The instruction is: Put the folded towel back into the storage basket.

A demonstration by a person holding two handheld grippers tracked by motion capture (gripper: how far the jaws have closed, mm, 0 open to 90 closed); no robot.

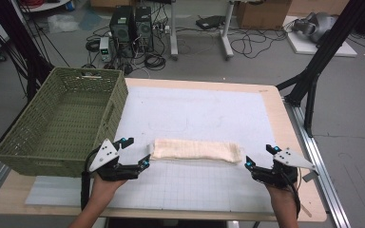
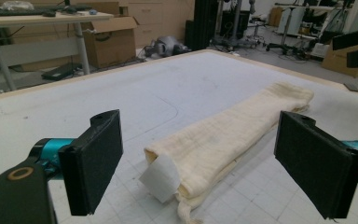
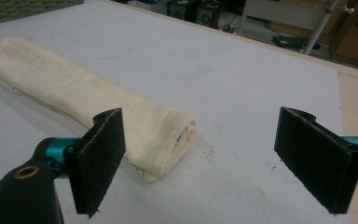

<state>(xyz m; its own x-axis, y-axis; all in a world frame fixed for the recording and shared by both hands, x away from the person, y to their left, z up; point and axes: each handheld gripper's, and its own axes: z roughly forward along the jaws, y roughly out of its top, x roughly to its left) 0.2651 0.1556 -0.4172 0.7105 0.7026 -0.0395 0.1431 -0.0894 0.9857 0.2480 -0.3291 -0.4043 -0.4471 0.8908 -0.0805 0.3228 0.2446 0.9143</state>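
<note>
Both claws stood wide open and empty, left claw point(image 1: 134, 151) and right claw point(image 1: 259, 156) at the folded cloth's point(image 1: 197, 150) ends; closing low on both ends together seemed best

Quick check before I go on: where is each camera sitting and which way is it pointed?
High view: above the person's side, facing forward and down on the table, basket and towel; both forearms, left gripper and right gripper show.
Left gripper view: rides the left gripper, looking along the towel from its tagged end; its two open jaws show.
Right gripper view: rides the right gripper, looking at the towel's other end; its open jaws show.
Shared: all three see the towel.
</note>
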